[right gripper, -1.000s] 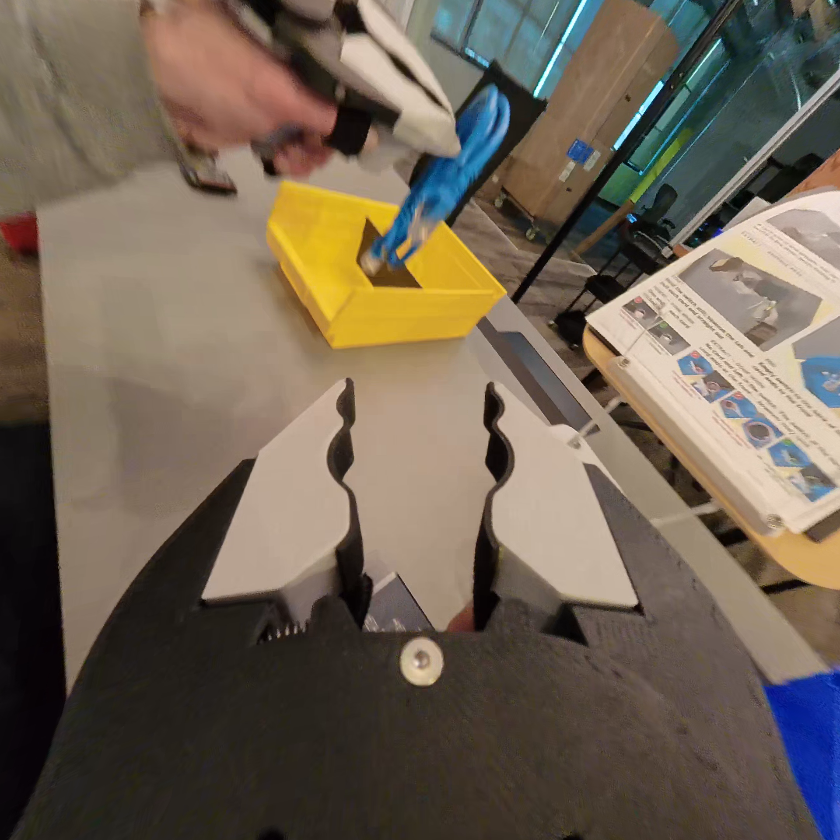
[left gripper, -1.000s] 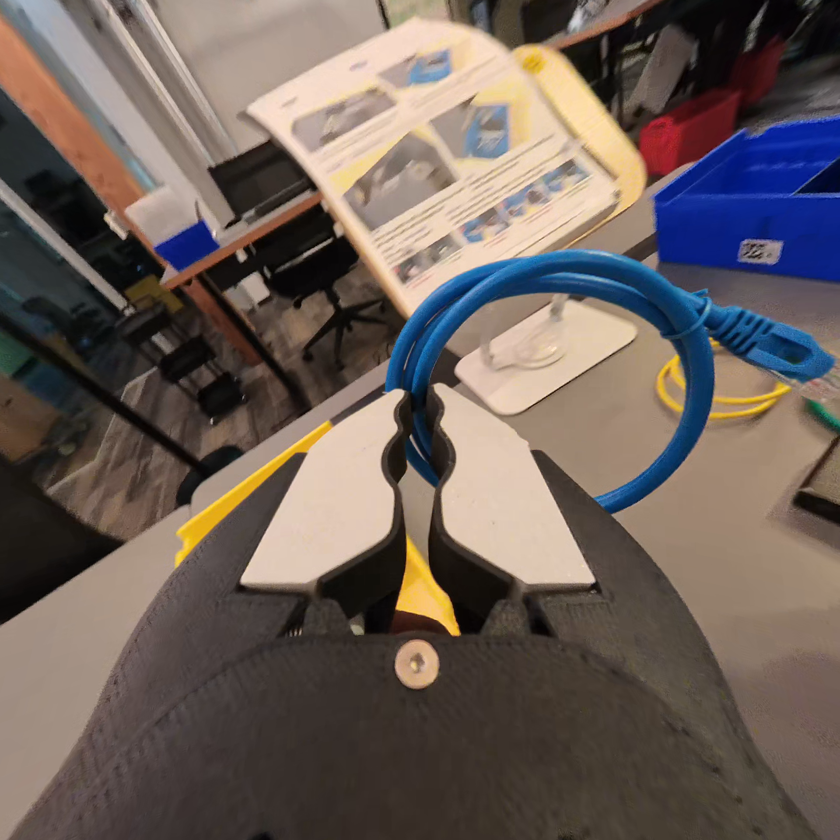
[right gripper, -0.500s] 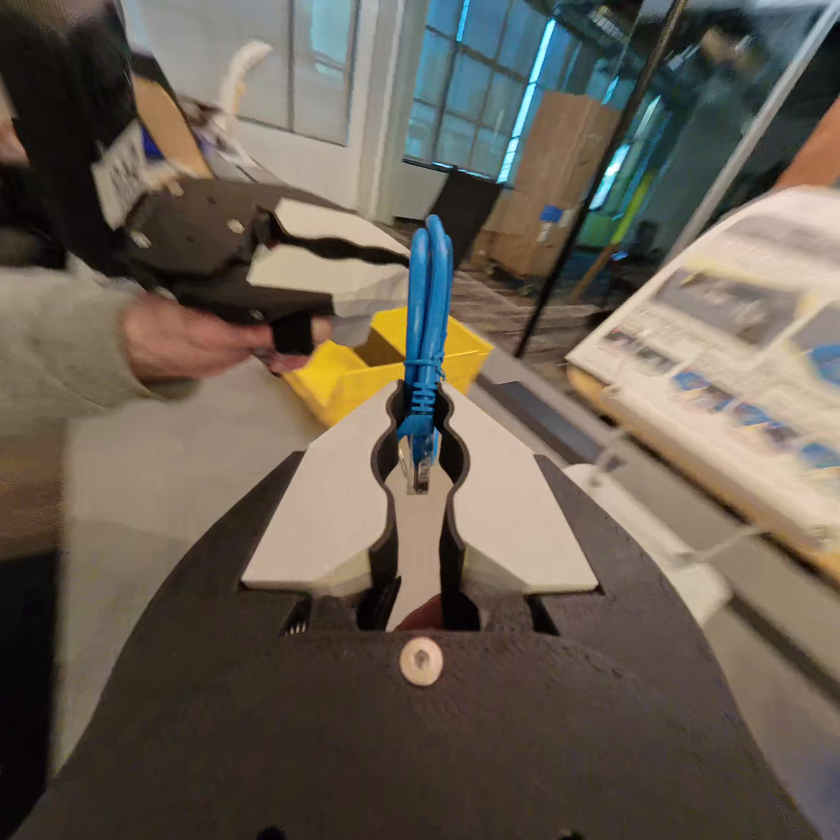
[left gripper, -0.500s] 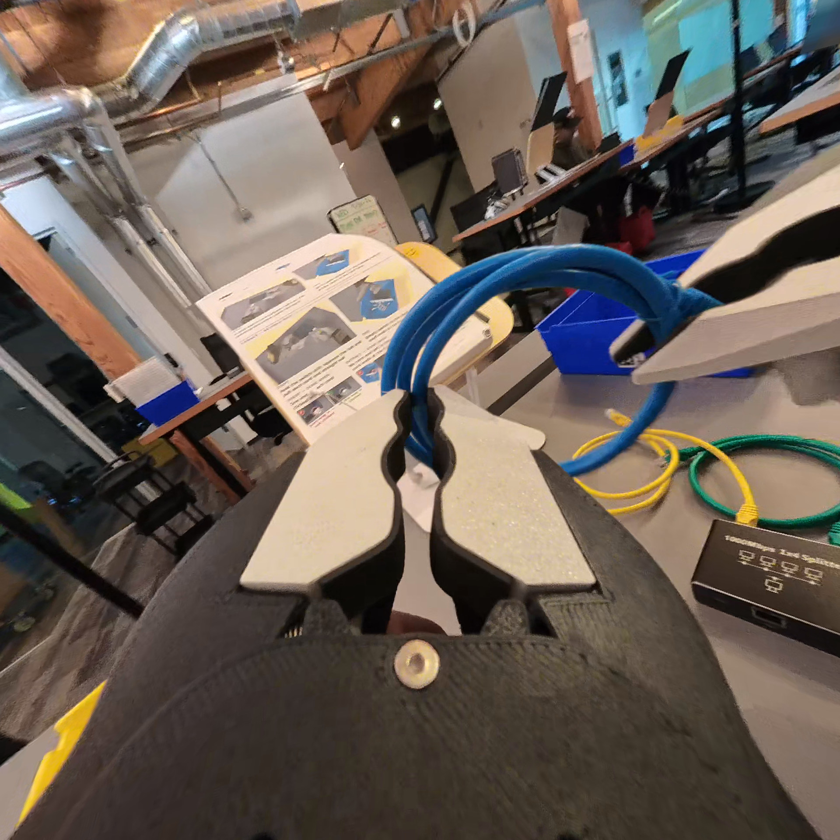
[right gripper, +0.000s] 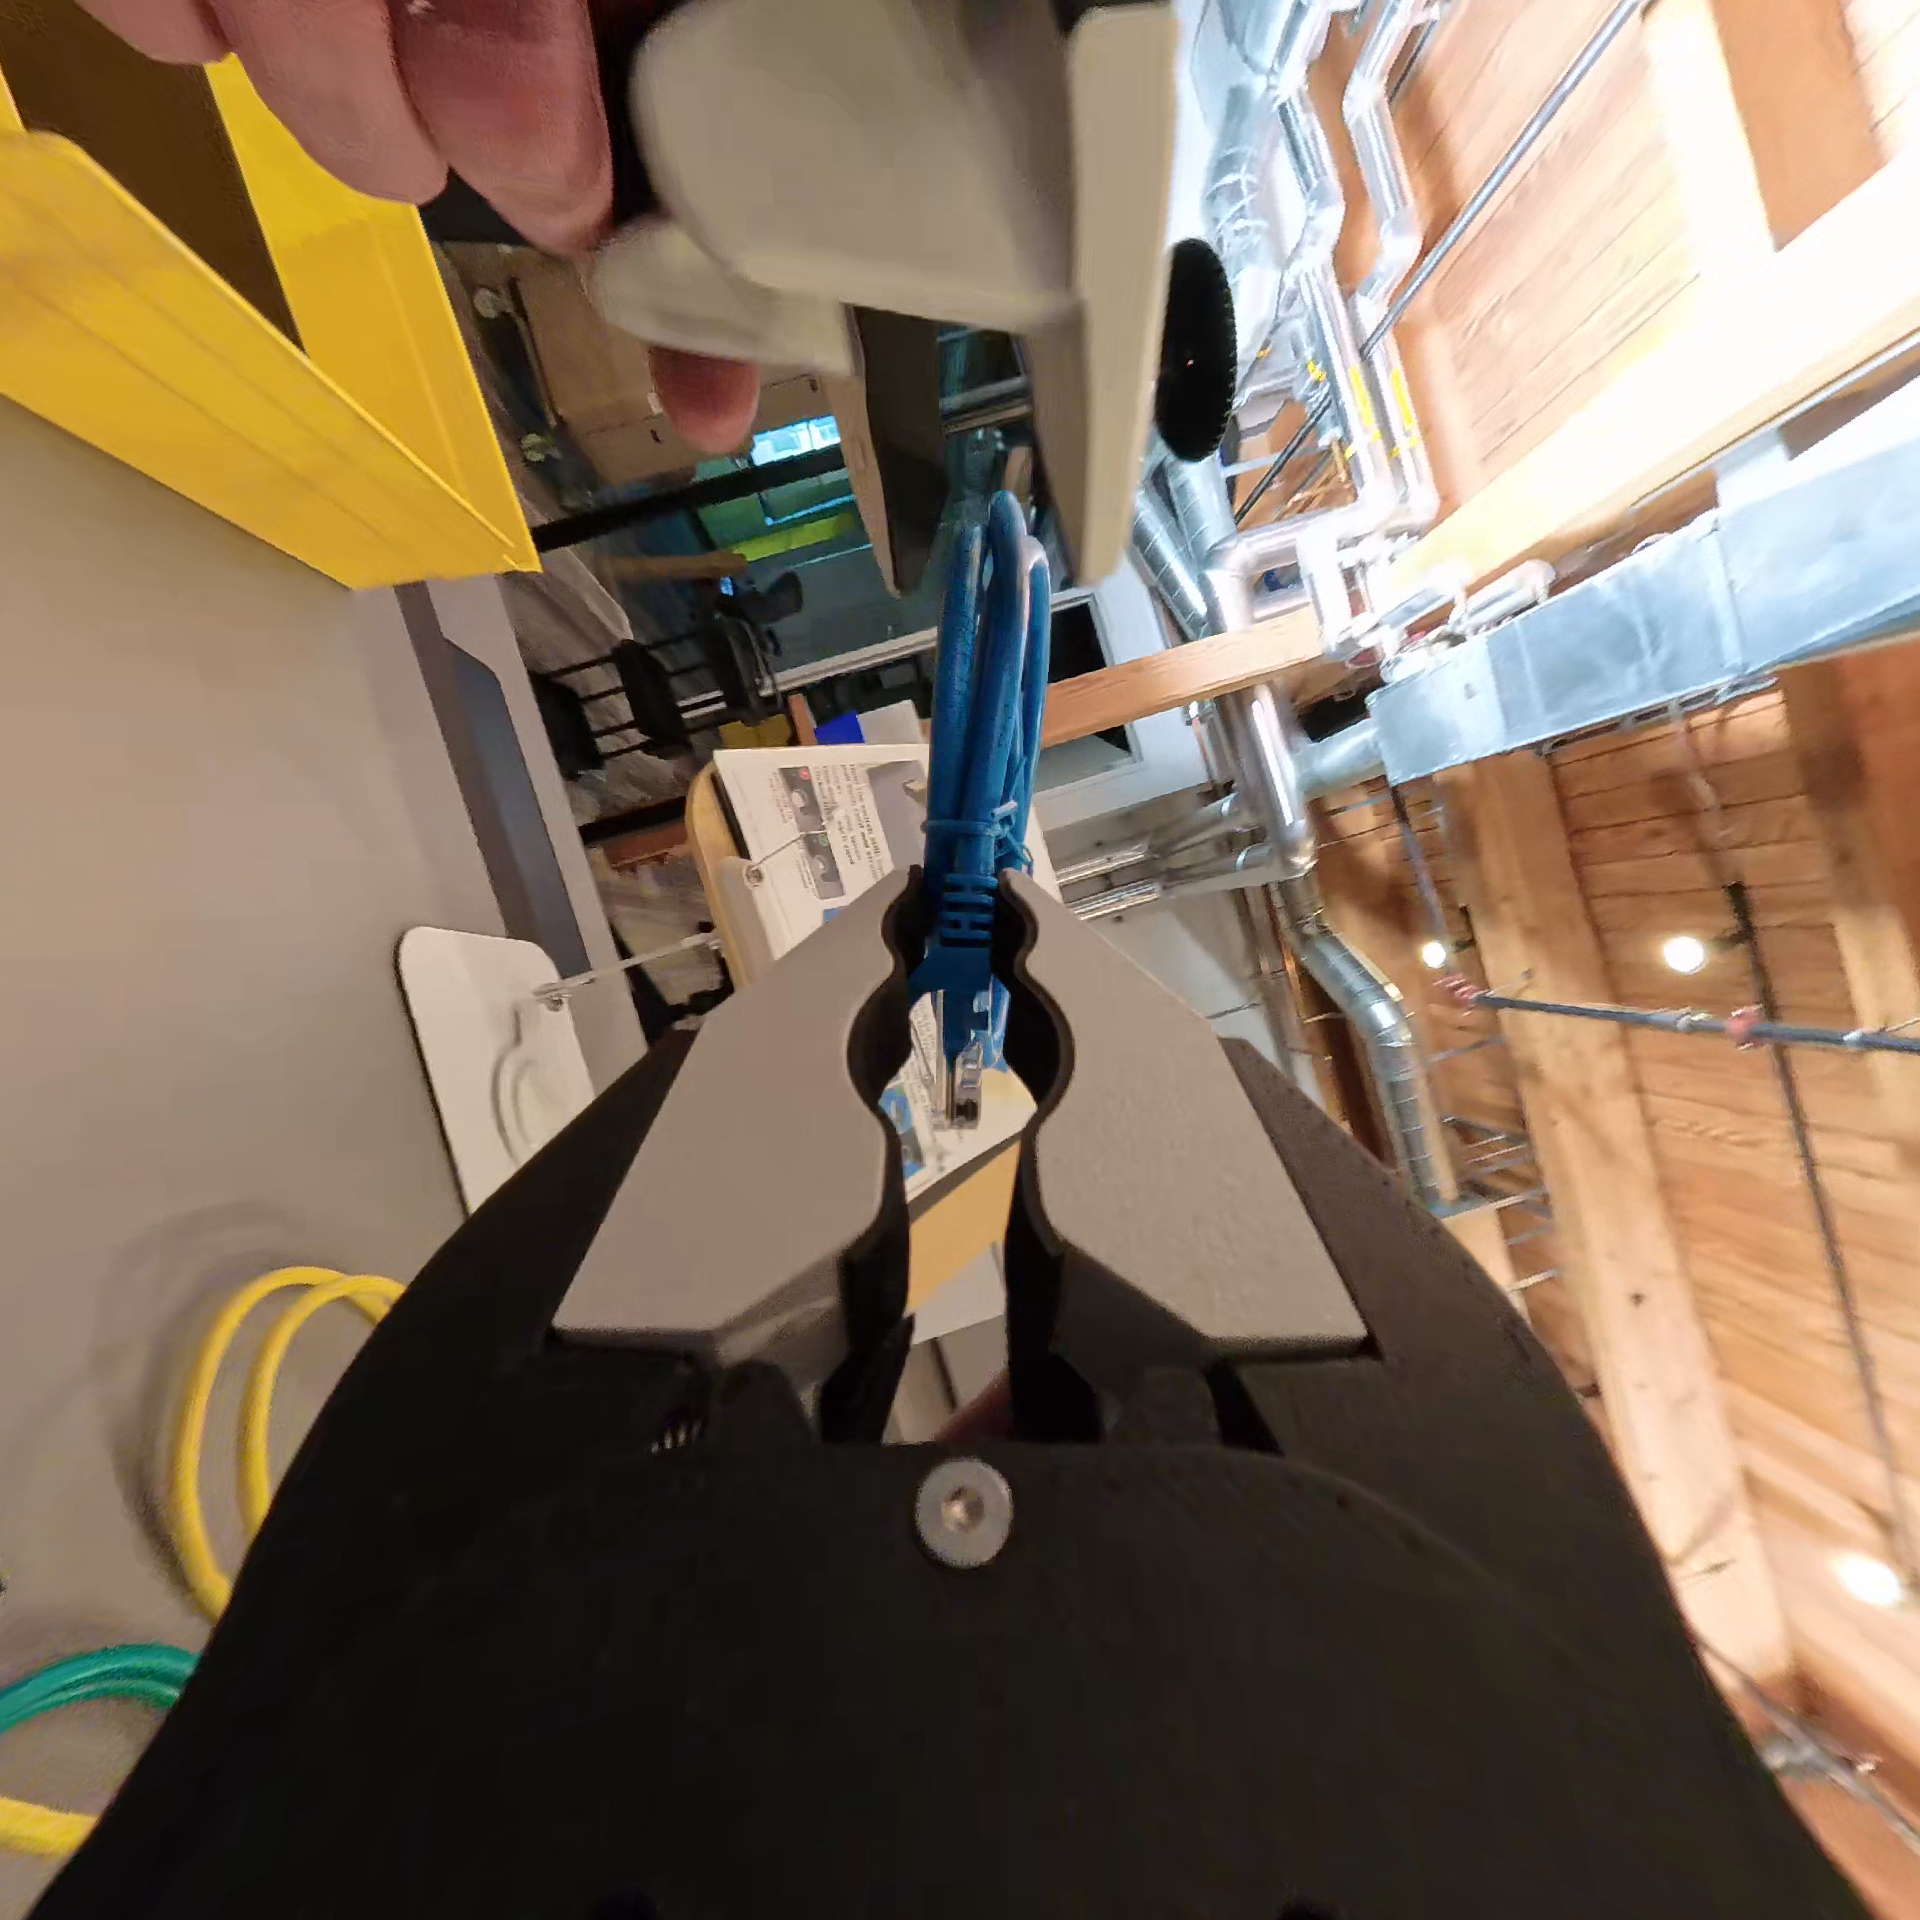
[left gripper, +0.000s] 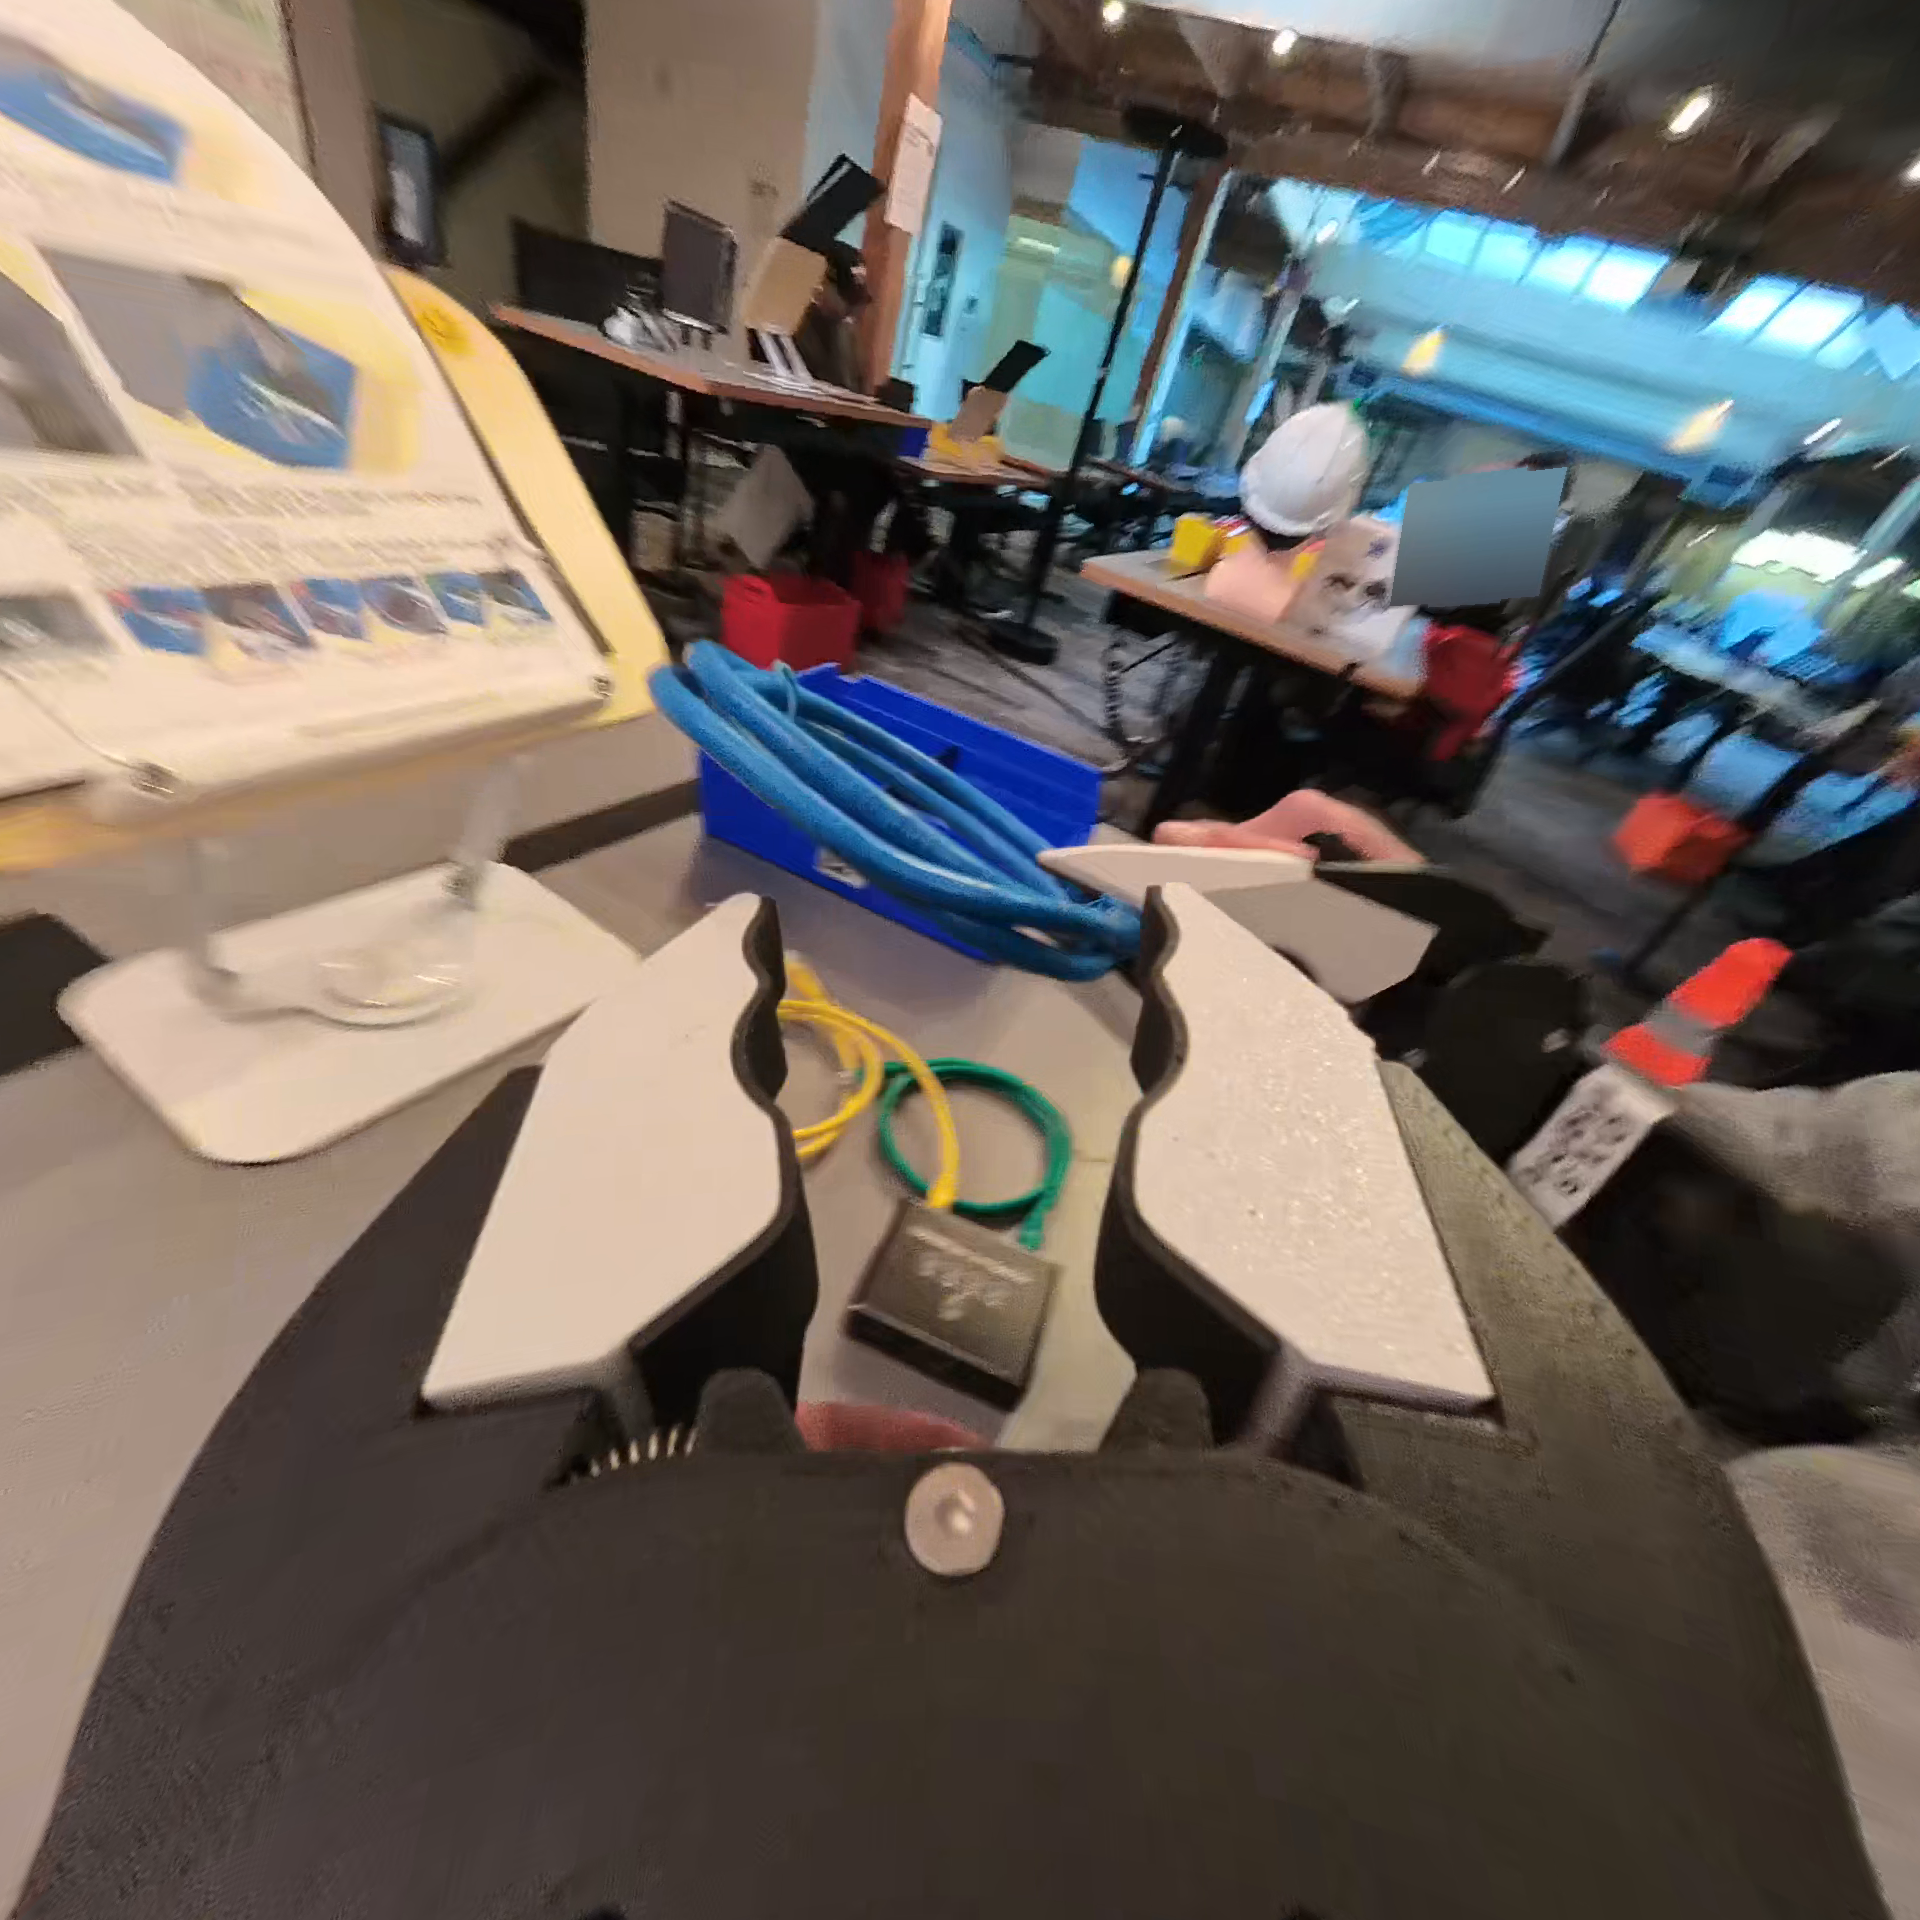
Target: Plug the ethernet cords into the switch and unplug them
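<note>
Grey table (left gripper: 156,1351): black switch (left gripper: 951,1311) lying unplugged, yellow cord (left gripper: 862,1060) and green cord (left gripper: 977,1143) loose beside. Left gripper (left gripper: 956,935) spread, empty. Right gripper (right gripper: 961,914) clamped on bundled blue cord (right gripper: 987,686), aloft. No plugging done; all remaining.

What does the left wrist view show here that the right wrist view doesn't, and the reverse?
Only the left wrist view shows the black switch on the table, the blue bin, and the left gripper with jaws apart and nothing between them. Only the right wrist view shows the yellow bin and the blue cord's plug inside the right gripper. Both show the bundled blue cord, the yellow cord and the green cord.
</note>
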`<state>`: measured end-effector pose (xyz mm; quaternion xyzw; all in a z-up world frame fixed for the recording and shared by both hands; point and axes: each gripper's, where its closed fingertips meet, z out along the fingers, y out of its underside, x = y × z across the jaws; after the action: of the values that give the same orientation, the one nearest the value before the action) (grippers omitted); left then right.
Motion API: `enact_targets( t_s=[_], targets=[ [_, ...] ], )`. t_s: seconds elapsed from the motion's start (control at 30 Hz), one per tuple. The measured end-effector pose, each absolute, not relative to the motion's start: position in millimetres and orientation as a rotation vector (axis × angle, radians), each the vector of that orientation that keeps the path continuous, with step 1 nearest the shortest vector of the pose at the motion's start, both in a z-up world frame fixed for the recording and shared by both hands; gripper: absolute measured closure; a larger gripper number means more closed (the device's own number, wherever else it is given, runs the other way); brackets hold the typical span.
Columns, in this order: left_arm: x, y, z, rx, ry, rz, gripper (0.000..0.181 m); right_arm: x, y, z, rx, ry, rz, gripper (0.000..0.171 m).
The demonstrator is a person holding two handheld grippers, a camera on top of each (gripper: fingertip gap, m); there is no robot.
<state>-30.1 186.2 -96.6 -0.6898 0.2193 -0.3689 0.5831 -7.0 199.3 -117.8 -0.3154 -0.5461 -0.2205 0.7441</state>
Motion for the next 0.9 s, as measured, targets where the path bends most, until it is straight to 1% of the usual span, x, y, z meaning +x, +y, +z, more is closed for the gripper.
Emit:
enact_targets(
  t_s=[0.07,0.13,0.17,0.2,0.27,0.3,0.37,0.4,0.43,0.5,0.53,0.63,0.77,0.9],
  targets=[
    [-23,187,-101,-1.631,0.444,-0.99,0.117,-10,196,-123,-0.637,-1.22,-0.513,0.162],
    [-20,190,-106,-1.645,0.384,-1.076,0.133,-13,194,-129,-0.615,-1.23,-0.524,0.163],
    [-19,190,-110,-1.651,0.366,-1.118,0.149,-15,194,-132,-0.613,-1.239,-0.522,0.163],
    [-18,190,-115,-1.66,0.352,-1.145,0.158,-16,195,-134,-0.621,-1.243,-0.527,0.163],
    [-19,190,-117,-1.656,0.333,-1.189,0.166,-18,197,-141,-0.629,-1.267,-0.496,0.162],
    [-20,190,-117,-1.647,0.316,-1.185,0.169,-20,197,-146,-0.645,-1.295,-0.467,0.159],
    [-20,191,-115,-1.625,0.341,-1.114,0.176,-23,193,-151,-0.651,-1.34,-0.413,0.142],
    [-24,193,-113,-1.608,0.34,-1.058,0.176,-22,189,-148,-0.653,-1.338,-0.365,0.133],
    [-26,194,-111,-1.605,0.338,-1.038,0.176,-21,186,-146,-0.672,-1.343,-0.315,0.13],
    [-29,194,-109,-1.598,0.354,-1.005,0.176,-17,183,-139,-0.681,-1.355,-0.261,0.145],
    [-31,195,-107,-1.588,0.355,-0.981,0.176,-16,182,-135,-0.696,-1.352,-0.23,0.149],
    [-29,194,-107,-1.592,0.396,-0.895,0.176,-17,176,-126,-0.711,-1.354,-0.175,0.152],
    [-21,189,-104,-1.595,0.419,-0.873,0.176,-21,177,-134,-0.739,-1.411,-0.174,0.15],
    [-15,184,-102,-1.593,0.418,-0.894,0.176,-20,179,-138,-0.773,-1.417,-0.156,0.153]
  ],
)
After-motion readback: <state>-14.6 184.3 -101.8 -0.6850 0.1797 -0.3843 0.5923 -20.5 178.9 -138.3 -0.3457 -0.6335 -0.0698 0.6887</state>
